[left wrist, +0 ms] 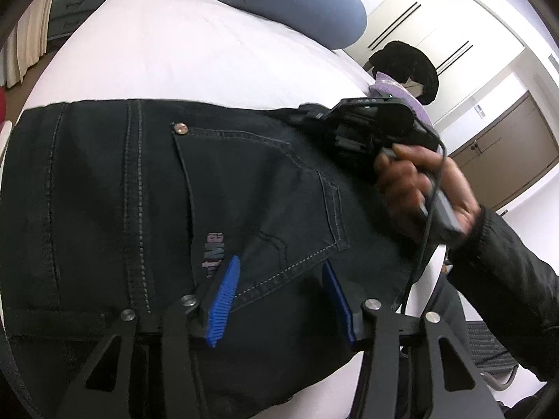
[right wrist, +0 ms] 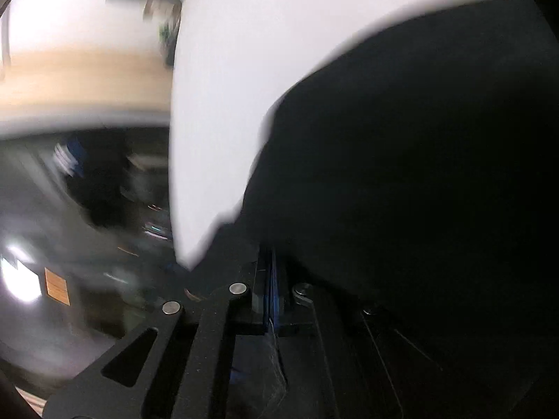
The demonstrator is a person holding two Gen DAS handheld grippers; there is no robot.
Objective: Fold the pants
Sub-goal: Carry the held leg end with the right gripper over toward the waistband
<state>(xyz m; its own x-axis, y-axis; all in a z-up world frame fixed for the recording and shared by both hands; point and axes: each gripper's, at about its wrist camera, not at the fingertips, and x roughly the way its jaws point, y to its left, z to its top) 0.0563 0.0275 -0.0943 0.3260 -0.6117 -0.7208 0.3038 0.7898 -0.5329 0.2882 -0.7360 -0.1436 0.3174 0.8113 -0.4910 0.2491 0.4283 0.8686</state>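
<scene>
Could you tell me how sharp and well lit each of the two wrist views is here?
Left wrist view: mostly sharp, evenly lit, strong fisheye bending of the bed; stitching on the pants is crisp, the hand slightly smeared. Right wrist view: heavy motion blur, pants nearly featureless black, a blown-out glare patch lower left.

Blurred room beside the bed [right wrist: 223, 70]

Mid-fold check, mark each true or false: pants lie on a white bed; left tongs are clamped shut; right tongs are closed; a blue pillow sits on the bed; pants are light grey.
1. The pants lie on a white bed. True.
2. The left tongs are clamped shut. False: the blue pads stand apart over the back pocket.
3. The right tongs are closed. True.
4. A blue pillow sits on the bed. True.
5. The pants are light grey. False: dark denim.
</scene>
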